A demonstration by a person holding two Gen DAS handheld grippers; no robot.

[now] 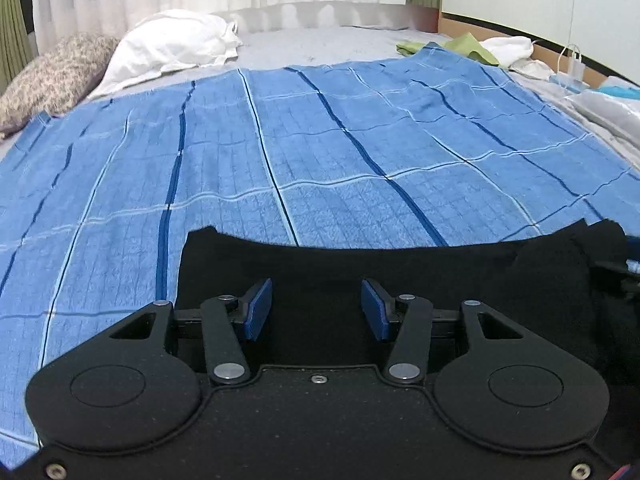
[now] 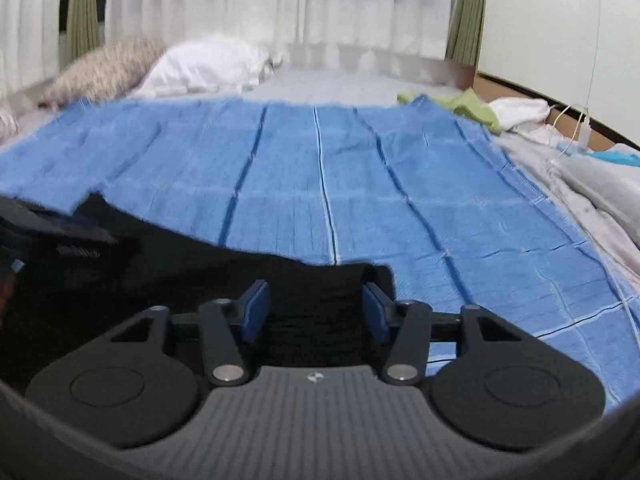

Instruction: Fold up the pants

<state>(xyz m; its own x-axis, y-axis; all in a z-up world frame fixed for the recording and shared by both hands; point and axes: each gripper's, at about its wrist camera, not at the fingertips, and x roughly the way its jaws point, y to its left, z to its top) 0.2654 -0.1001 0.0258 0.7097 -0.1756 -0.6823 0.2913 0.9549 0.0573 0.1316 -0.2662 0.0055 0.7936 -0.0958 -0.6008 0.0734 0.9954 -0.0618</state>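
Black pants [image 1: 360,264] lie flat on a blue striped blanket [image 1: 280,152] at the near edge of a bed. My left gripper [image 1: 317,308] is open, its blue pads apart just above the pants near their left end. In the right wrist view the pants [image 2: 200,276] reach from the left to under my right gripper [image 2: 316,310], which is open over the pants' right end. The other gripper [image 2: 24,224] shows blurred at the far left. Whether the fingers touch the cloth is unclear.
A white pillow [image 1: 176,44] and a patterned pillow [image 1: 56,76] lie at the bed's far left. Green cloth [image 1: 460,46], white cloth [image 1: 508,46] and a charger cable [image 1: 572,64] sit at the far right, by a wooden headboard. Curtains hang behind.
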